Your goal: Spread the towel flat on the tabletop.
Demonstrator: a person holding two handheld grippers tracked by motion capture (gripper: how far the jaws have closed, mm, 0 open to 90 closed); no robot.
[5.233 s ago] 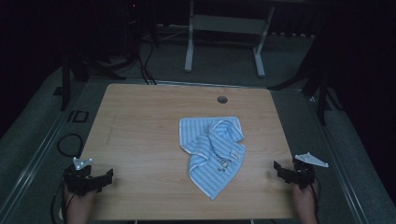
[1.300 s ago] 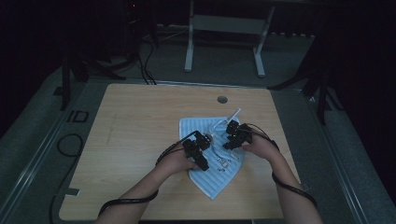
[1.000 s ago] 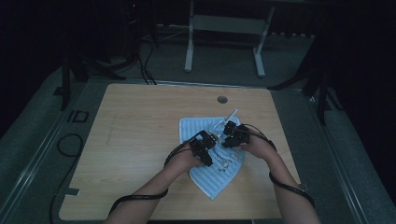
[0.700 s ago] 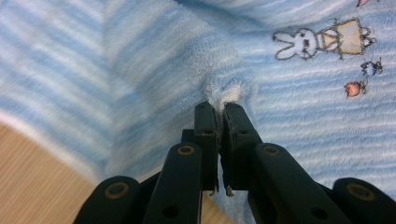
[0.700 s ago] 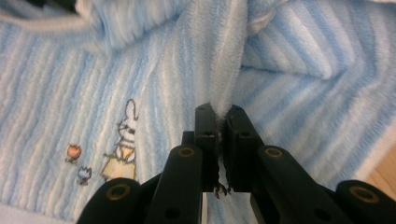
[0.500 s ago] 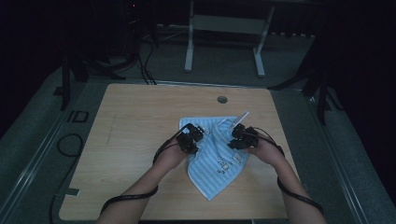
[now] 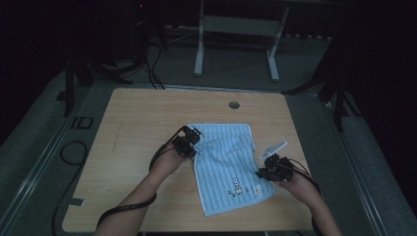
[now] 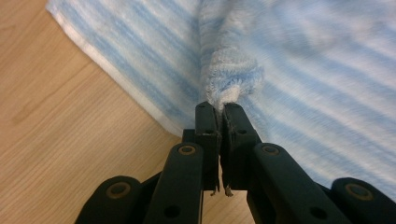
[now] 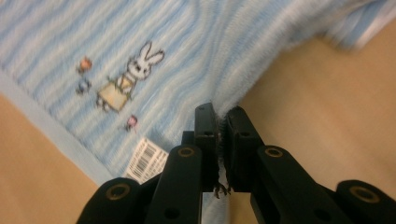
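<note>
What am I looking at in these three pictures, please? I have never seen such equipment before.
A person sits at a wooden table and holds a hand-operated gripper in each hand; there is no robot arm. One picture is from a camera above the table. The other two come from cameras mounted on the grippers, looking along their black fingers. On the table lies a blue-and-white striped towel with a small rabbit design and a barcode label. The left gripper is shut on a bunched fold of the towel, the right gripper on its opposite edge. Both pinch the cloth, apparently to spread it.
</note>
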